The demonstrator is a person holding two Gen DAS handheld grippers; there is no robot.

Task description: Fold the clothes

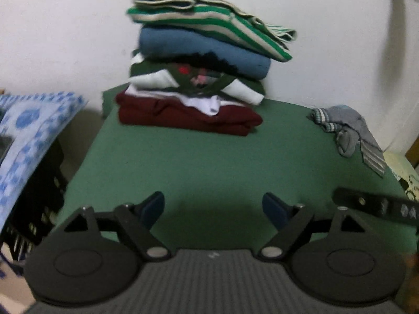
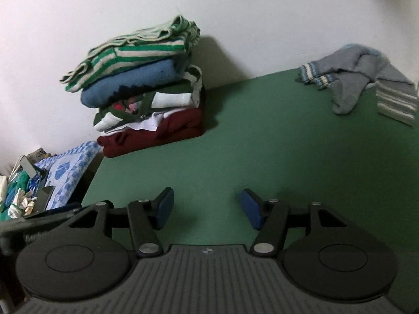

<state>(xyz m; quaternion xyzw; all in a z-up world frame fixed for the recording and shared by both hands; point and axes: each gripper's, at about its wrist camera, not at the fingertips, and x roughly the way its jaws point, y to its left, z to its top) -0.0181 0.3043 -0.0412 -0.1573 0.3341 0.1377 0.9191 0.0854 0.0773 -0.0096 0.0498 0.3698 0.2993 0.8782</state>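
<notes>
A tall stack of folded clothes (image 1: 193,73) stands at the far edge of a table covered in flat green cloth (image 1: 209,162), close against a plain white wall (image 1: 65,39). From the bottom up the stack holds a dark maroon folded garment (image 1: 183,117), a white layer, a dark green and white garment with a red patch, a folded blue sweater (image 1: 204,49) and, on top, a green and cream striped knit (image 1: 209,23) whose edge droops over the side.

Well apart from the stack, near the far right corner of the table, a crumpled grey knit garment with striped cuffs (image 2: 361,86) lies unfolded, one end trailing over the table's edge.

The left gripper (image 1: 213,210), black with blue pads, hangs over the near part of the green cloth with its jaws spread wide and nothing between them. The right gripper (image 2: 207,208), of the same make, hangs over bare green cloth as well, its jaws apart, somewhat less wide, and likewise empty. A black arm of the right gripper shows at the right edge of the left wrist view.

Off the table's left side a blue and white patterned cloth (image 2: 70,175) drapes over a dark crate, with a jumble of small items beside it that is too blurred to tell apart.
</notes>
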